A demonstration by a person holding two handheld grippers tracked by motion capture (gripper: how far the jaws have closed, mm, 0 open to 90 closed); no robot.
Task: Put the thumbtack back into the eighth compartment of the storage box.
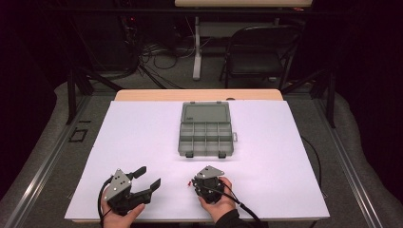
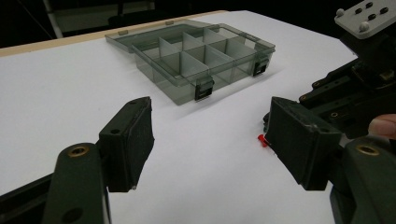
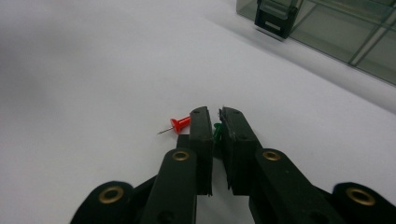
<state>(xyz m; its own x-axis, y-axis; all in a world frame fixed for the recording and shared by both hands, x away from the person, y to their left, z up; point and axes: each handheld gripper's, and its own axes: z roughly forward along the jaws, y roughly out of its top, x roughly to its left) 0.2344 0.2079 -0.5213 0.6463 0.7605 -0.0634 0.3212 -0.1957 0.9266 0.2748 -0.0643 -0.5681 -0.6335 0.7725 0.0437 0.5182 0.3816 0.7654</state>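
Note:
In the right gripper view my right gripper [image 3: 215,114] is shut on a green push pin [image 3: 217,131], pinched between its pads low over the white sheet. A red push pin [image 3: 179,124] lies on the sheet against the outside of the left jaw, its needle pointing away from it. From above, the right gripper [image 1: 196,183] sits at the near middle of the table with the red push pin [image 1: 190,182] at its tip. My left gripper [image 1: 148,177] rests at the near left, open with nothing between its fingers. Its own view shows the left gripper [image 2: 210,135] open and the red push pin [image 2: 262,141].
A grey see-through compartment box [image 1: 205,130] lies open at the table's middle, lid folded back, its latches facing me; the compartment box [image 2: 196,56] looks empty. A white sheet [image 1: 266,166] covers the table. A folding chair [image 1: 259,52] and cables stand beyond the far edge.

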